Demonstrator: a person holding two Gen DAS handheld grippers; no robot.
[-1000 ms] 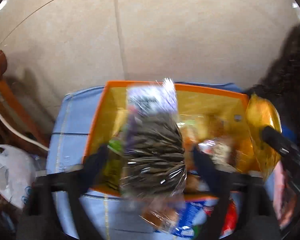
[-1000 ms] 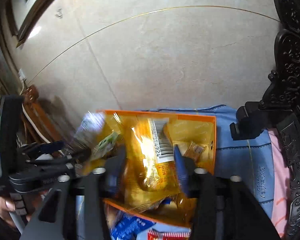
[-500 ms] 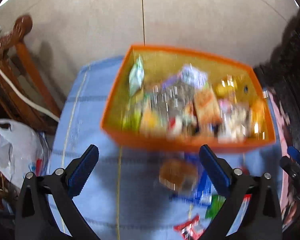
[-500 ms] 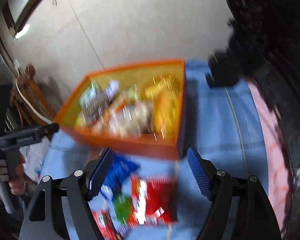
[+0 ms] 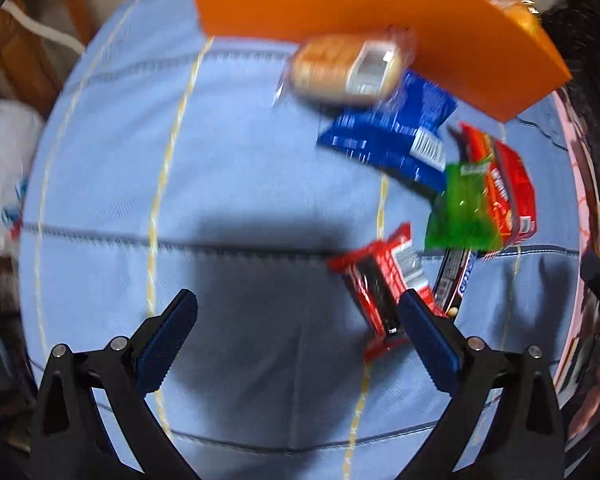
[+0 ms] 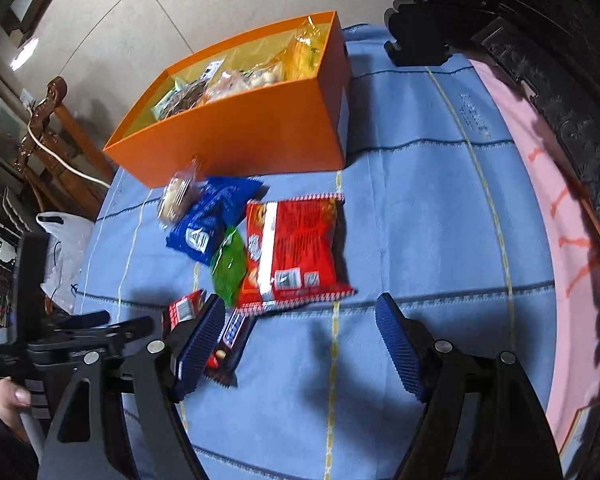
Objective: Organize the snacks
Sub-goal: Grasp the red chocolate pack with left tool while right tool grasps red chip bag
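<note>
- the left gripper [image 5: 296, 316] hangs over the blue cloth [image 5: 228, 184] with its fingers [image 5: 168, 340] spread wide and nothing between them; the right-hand pad overlaps a small red bar [image 5: 380, 284] in the picture.
- the right gripper [image 6: 300, 340] is likewise spread wide and empty, above bare cloth just in front of the snacks.
- a dark candy bar [image 6: 228, 344] lies partly behind its left finger [image 6: 198, 344], beside the small red bar [image 6: 184, 310].
- beyond the fingers lies a loose cluster on the cloth: a big red packet [image 6: 296, 248] lying flat, a green packet [image 6: 230, 266] overlapping its edge, a blue packet [image 6: 216, 216], and a clear-wrapped round pastry [image 6: 178, 196], perhaps a bun, nearest the box.
- the orange box [image 6: 252, 132] stands behind them on the cloth, open-topped, with packets piled inside.
- only the right wrist view looks into the box and shows the left gripper held in a hand [image 6: 8, 404]; the left wrist view sees just the box's outer wall [image 5: 340, 8].
- a white plastic bag [image 6: 66, 252] and wooden chair [image 6: 48, 120] sit off the left edge; dark carved wood [image 6: 540, 60] borders the right.
</note>
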